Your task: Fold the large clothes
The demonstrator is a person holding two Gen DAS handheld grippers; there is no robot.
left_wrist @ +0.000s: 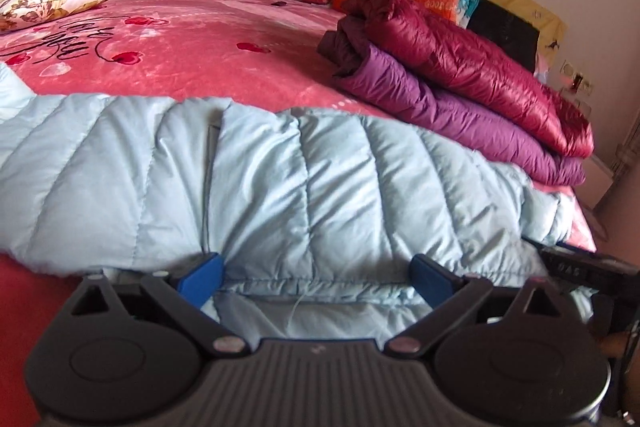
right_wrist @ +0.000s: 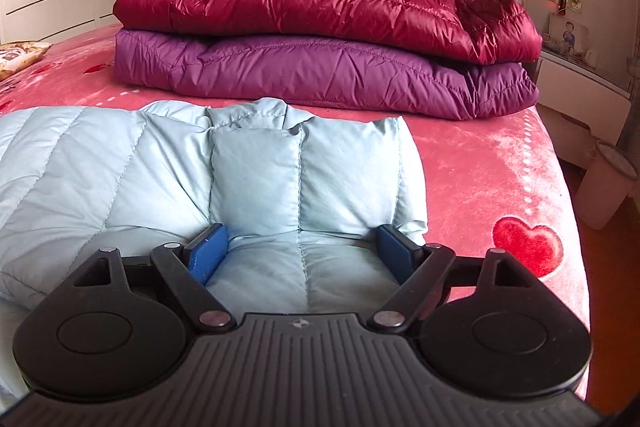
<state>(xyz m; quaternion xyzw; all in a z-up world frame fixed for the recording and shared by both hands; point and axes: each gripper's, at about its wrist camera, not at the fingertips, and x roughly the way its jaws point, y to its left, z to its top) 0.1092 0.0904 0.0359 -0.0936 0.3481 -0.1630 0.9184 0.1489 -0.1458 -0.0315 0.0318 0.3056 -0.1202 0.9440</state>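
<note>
Left wrist view: my left gripper (left_wrist: 316, 277) has its blue pads spread wide, the light blue down jacket (left_wrist: 280, 179) lying directly ahead with its hem between them. My right gripper (right_wrist: 302, 253) is likewise spread over the jacket's end. Beyond it, a maroon jacket (right_wrist: 320, 3) sits stacked on a purple jacket (right_wrist: 320, 75).

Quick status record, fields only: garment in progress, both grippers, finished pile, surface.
garment: light blue puffer jacket, lying flat at the near edge of the bed
left gripper: open, fingers over the jacket's hem
right gripper: open, fingers astride a puffy end section
folded pile: dark red jacket on top of purple jacket, behind the blue one
surface: pink blanket
</note>
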